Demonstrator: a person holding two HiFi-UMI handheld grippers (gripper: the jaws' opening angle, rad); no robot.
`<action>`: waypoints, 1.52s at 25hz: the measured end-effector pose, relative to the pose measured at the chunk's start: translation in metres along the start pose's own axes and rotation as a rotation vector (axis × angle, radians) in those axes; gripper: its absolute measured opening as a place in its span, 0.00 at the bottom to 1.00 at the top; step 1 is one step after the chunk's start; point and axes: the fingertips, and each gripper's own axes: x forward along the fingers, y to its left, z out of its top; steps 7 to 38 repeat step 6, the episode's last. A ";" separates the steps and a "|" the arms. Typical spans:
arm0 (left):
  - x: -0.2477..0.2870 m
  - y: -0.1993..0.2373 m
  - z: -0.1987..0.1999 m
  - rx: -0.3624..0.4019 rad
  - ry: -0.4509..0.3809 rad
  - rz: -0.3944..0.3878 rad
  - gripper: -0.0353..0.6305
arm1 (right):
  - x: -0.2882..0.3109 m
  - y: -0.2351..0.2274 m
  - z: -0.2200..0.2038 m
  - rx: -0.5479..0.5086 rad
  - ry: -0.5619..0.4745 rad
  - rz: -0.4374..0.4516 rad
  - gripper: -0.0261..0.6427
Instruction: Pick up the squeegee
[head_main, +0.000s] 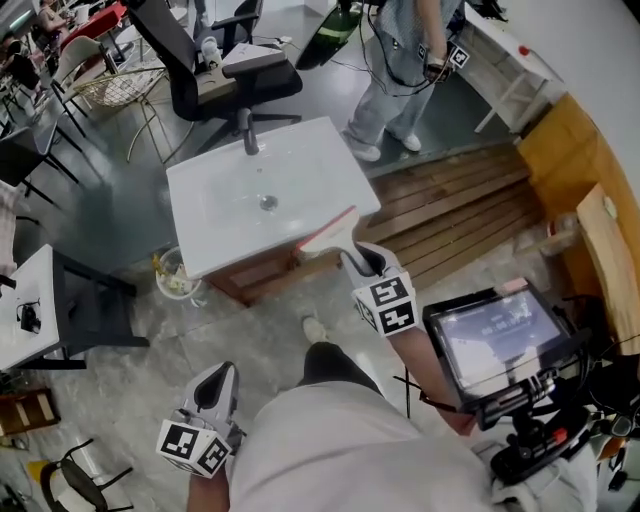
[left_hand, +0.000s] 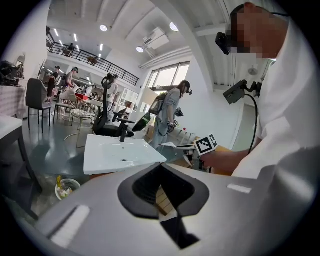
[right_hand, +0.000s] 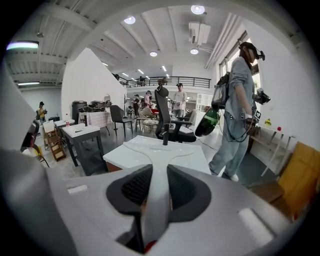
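Far left: white desk (head_main: 25, 305) with a small dark item on it, well clear of the work. Bin (head_main: 185, 294) with scraps sits on the floor at the sink's front left corner. Left claw (head_main: 215, 385) is low and near the body, well apart from the sink; its jaws are apart with nothing between them, only floor showing through the gap. The white sink (head_main: 215, 235) sits on a wooden cabinet (head_main: 255, 278), with the black faucet (head_main: 248, 132) at the back edge and the basin bare. A black office chair (head_main: 215, 75) stands just behind the faucet. Right claw (head_main: 362, 258) is clamped on the squeegee (head_main: 325, 232). The handle runs between the pads and the blade fans out ahead by the sink's front right corner. Can't tell if the blade touches the rim. Nothing sits between the blade and the basin. To the right of that, wooden slat decking (head_main: 450, 205) covers the floor beside the sink. A person (head_main: 400, 60) stands beyond the decking near the sink's back right corner. Nearer, at the right, a lit screen (head_main: 495, 335) on a rig is just beside the right forearm.
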 end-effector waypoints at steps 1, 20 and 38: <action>0.003 0.001 0.002 0.002 -0.001 -0.002 0.06 | 0.003 -0.008 -0.001 0.006 0.001 -0.013 0.18; 0.043 0.007 0.013 0.004 -0.008 0.005 0.06 | 0.042 -0.067 -0.007 0.040 0.011 -0.070 0.18; 0.043 0.007 0.013 0.004 -0.008 0.005 0.06 | 0.042 -0.067 -0.007 0.040 0.011 -0.070 0.18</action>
